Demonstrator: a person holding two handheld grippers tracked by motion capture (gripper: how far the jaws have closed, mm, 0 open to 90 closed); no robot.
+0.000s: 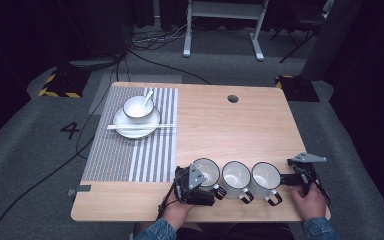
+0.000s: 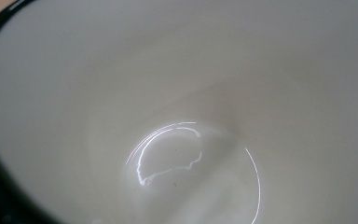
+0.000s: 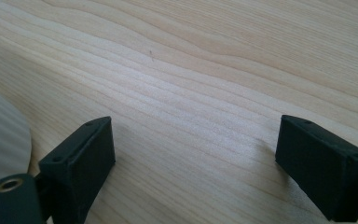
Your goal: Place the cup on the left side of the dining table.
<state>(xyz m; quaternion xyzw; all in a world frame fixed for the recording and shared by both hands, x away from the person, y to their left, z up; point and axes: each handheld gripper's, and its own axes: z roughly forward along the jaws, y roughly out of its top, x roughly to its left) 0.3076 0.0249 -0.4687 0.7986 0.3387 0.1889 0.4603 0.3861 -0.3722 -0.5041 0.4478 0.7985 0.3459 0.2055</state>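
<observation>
Three white mugs with black rims stand in a row near the table's front edge: the left mug (image 1: 207, 171), the middle mug (image 1: 236, 176) and the right mug (image 1: 265, 176). My left gripper (image 1: 196, 186) sits against the left mug's near side. Its own camera looks straight into the glossy white inside of the left mug (image 2: 191, 116), and the jaws are hidden. My right gripper (image 1: 291, 179) rests just right of the right mug. It is open (image 3: 193, 149) over bare wood, and the right mug's wall (image 3: 0, 135) shows beside one jaw.
A striped placemat (image 1: 130, 150) covers the table's left part. At its far end a white bowl with a spoon (image 1: 138, 106) stands on a plate (image 1: 150, 127), with chopsticks (image 1: 167, 126) laid across. A cable hole (image 1: 233, 98) lies far centre. The table's front edge (image 1: 130, 218) is close.
</observation>
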